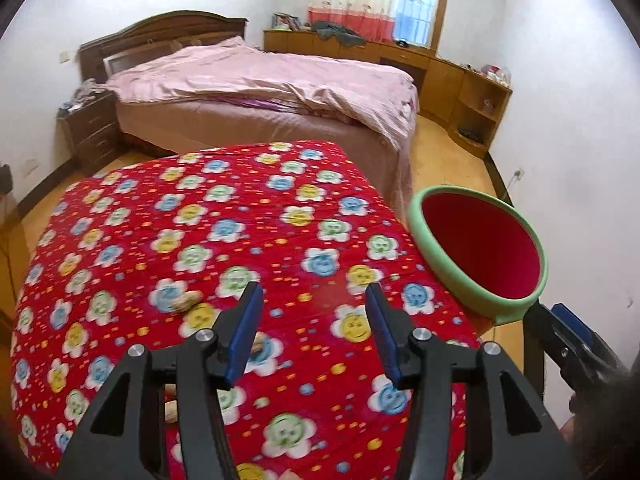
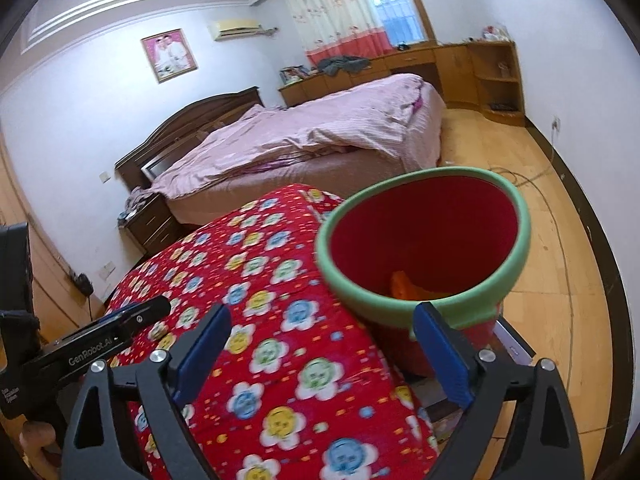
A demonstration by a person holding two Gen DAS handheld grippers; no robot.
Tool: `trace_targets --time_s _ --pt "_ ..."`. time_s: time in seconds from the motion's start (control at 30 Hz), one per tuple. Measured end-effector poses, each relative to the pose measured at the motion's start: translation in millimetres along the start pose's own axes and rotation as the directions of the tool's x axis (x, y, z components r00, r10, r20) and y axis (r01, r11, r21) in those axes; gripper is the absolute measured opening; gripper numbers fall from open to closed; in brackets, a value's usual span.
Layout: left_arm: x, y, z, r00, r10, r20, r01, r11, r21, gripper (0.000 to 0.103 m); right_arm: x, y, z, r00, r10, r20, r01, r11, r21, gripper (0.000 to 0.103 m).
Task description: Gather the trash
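Hovering empty, both the left gripper (image 1: 314,312) and right gripper (image 2: 322,340) gape open; peanut shells (image 1: 186,301) litter the blanket (image 1: 248,216), and the bin (image 2: 420,240) could tip if nudged.

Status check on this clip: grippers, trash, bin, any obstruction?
Left gripper and right gripper open, empty. Peanut shells on red cloth. Bin holds orange scrap. No obstruction.

red flowered cloth (image 1: 240,220) (green-rimmed bin (image 2: 424,248))
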State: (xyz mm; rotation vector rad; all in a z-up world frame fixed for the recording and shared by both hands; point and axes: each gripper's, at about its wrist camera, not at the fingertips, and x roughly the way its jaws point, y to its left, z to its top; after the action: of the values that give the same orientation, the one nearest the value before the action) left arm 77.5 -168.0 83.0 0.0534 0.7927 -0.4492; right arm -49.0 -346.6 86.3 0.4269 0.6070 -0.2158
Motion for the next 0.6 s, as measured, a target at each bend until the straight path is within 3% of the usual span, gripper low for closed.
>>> trace_targets --time_s 0.27,0.6 --pt "-24 32 -11 0.996 0.074 0.046 -0.072 0.997 -0.039 0.053 -11 38 -15 0.999 0.033 0.010 -0.032 0.997 -0.065 0.095" --pt "-46 54 -25 0.989 0.118 0.086 -0.110 0.990 -0.093 0.053 -23 65 -27 0.998 0.037 0.040 -0.032 0.992 -0.122 0.095"
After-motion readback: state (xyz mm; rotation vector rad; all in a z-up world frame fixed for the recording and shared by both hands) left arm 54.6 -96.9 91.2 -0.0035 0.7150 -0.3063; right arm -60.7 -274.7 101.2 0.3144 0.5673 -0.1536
